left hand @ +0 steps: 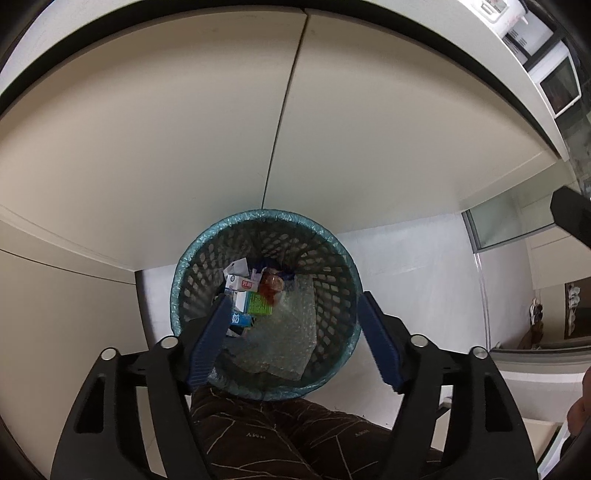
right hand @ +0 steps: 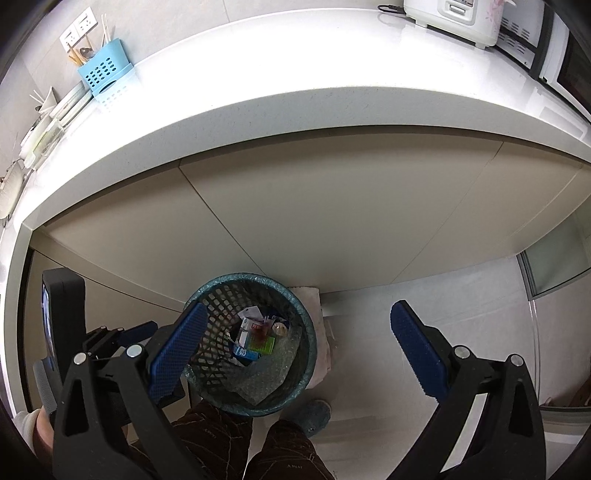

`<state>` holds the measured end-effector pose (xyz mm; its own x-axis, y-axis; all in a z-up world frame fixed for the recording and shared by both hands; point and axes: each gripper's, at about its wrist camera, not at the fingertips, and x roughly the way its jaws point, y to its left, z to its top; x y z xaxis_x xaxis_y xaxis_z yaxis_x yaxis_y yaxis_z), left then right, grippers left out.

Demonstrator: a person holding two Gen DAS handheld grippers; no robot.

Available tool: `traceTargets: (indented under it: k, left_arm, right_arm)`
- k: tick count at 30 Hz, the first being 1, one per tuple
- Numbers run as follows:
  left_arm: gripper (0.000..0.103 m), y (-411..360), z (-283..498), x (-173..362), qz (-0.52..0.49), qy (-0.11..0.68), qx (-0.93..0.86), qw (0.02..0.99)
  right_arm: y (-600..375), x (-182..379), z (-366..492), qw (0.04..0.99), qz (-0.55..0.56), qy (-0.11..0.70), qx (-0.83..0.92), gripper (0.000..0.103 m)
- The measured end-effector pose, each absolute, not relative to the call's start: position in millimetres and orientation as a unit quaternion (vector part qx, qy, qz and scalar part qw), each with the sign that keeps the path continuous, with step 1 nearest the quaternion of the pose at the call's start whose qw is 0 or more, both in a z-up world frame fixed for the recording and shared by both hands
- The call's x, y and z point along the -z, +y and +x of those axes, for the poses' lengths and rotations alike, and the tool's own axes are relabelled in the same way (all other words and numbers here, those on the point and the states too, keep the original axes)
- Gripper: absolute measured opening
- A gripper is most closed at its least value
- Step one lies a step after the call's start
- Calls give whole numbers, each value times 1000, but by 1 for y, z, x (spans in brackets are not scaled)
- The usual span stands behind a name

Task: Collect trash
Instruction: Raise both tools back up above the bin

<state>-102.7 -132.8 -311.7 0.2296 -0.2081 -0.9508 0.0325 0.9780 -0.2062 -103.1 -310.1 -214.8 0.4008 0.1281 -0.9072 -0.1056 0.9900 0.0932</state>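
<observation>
A dark mesh waste bin lined with a blue-green bag stands on the white floor against the cabinet. Inside it lie small cartons, a reddish wrapper and a sheet of bubble wrap. My left gripper hangs directly over the bin's mouth, open, with nothing between its blue pads. In the right wrist view the bin sits lower left of centre. My right gripper is open wide and empty above and to the right of the bin, over the floor.
Beige cabinet doors rise behind the bin under a white countertop. The counter carries a blue utensil holder, a rice cooker and a microwave. A person's patterned trouser legs and a slipper stand beside the bin.
</observation>
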Motion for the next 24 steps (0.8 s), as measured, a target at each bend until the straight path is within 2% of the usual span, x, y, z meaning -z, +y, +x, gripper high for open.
traceTargets:
  k: [4,7,17,24]
  left_arm:
    - [90,-127,-104,300,-89,598,76,792]
    - [96,-124,-105,279,-80,582,77,806]
    - [97,-98,-117,156,-86,514,52,852]
    - [97,-79,-133,100,-96,510,11,855]
  right_arm:
    - [-310,212,-103,839,14,539,-71,95]
    - [-309,201,-103,843,18,532,-77,95]
    - [-287,103,-116,871,-10,478,-114,95]
    - [-273,62,-129,868,-22,478,-132,95]
